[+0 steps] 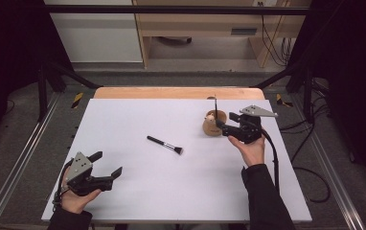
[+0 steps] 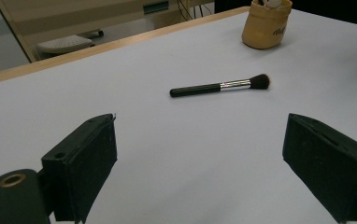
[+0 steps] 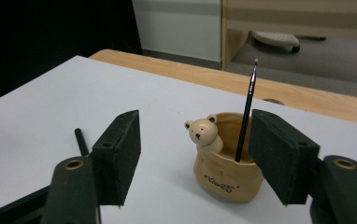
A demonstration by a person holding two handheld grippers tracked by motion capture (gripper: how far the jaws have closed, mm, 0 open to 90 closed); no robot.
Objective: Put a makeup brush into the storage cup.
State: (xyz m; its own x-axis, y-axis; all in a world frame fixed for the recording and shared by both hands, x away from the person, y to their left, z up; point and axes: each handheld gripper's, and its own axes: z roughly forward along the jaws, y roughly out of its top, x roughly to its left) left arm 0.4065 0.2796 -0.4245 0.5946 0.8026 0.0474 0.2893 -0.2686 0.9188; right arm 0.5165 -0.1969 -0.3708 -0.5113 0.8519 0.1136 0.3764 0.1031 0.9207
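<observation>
Just beyond our right gripper (image 3: 193, 156), whose jaws stand apart and empty, sits the bear pot (image 3: 225, 161) with a thin brush (image 3: 245, 112) upright inside. Ahead of the left gripper (image 2: 200, 163), jaws wide and empty, lies the makeup brush (image 2: 218, 86): light, stiff; we'd pinch its black handle.

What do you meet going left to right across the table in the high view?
Left gripper, jaws open → makeup brush lying flat → tan bear cup with a thin brush standing in it → right gripper, jaws open beside the cup.
</observation>
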